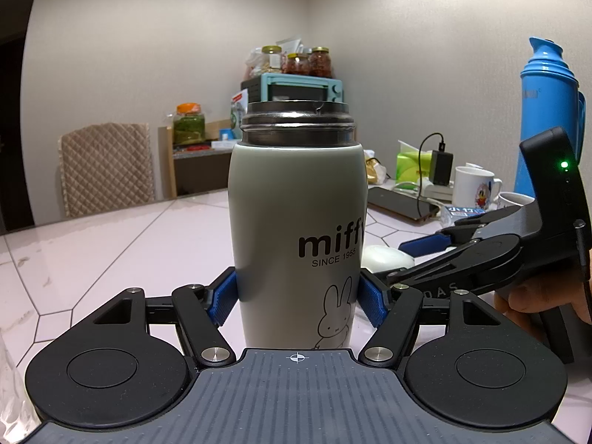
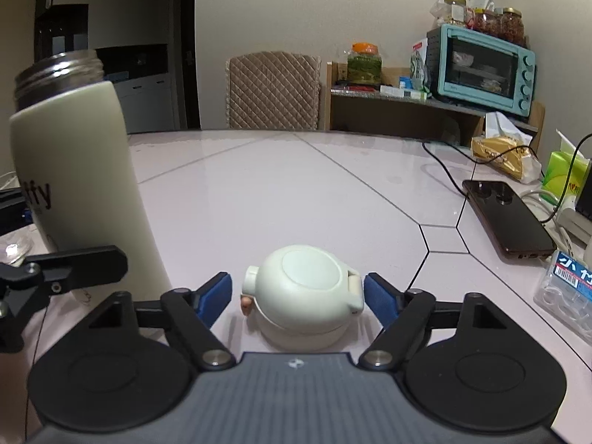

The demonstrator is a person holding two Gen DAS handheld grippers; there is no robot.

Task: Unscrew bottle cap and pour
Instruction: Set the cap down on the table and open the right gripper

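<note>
The bottle's (image 1: 296, 199) base is hidden behind the left claw's (image 1: 296, 301) housing, and its printed word is cut off by the curve. The cap (image 1: 384, 257) is mostly concealed behind the bottle. The blue flask (image 1: 547, 111) is cropped by the frame edge.

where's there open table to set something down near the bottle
The widest bare patch lies beyond the cap, between the bottle and the phone, running back to the quilted chair. The tabletop on the bottle's far side is also bare. The edge by the phone is crowded: cables, tissue box, mugs, blue thermos.
</note>
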